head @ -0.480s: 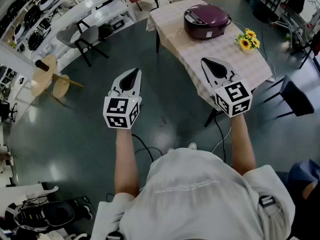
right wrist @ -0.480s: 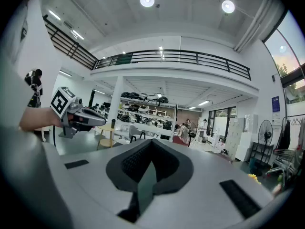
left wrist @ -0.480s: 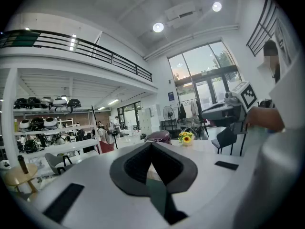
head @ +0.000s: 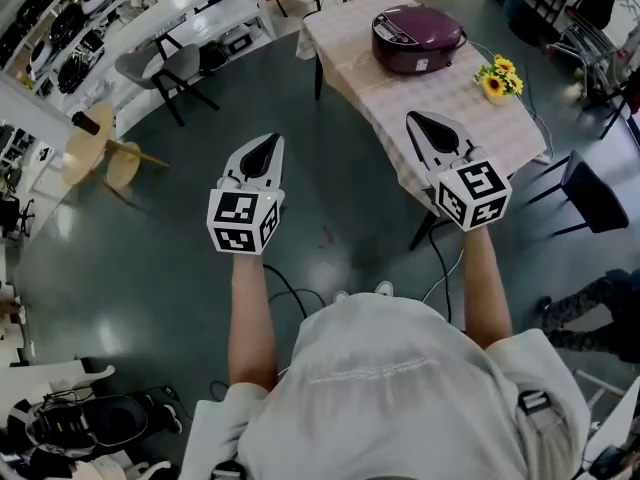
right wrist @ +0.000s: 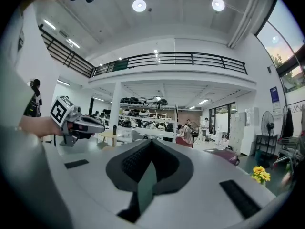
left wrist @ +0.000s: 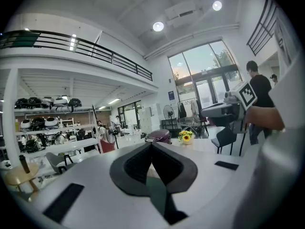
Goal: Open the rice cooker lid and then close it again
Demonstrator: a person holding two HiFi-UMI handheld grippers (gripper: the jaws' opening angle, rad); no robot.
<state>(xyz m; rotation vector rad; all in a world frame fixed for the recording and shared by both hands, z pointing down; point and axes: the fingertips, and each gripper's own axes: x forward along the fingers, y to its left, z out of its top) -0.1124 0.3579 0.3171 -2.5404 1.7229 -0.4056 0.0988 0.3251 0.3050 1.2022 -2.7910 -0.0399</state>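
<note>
the fingers of the left gripper (head: 268, 145) and right gripper (head: 417, 122) are each pressed together on nothing, well apart from the one purple rice cooker (head: 416, 38). it sits lid down, its inside hidden, at the counter's (head: 445, 103) far end near one bunch of yellow flowers (head: 497, 78).

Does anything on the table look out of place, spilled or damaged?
Nothing stands out. The rice cooker sits upright and closed on the table, and the yellow flowers stand beside it, apart from it.
</note>
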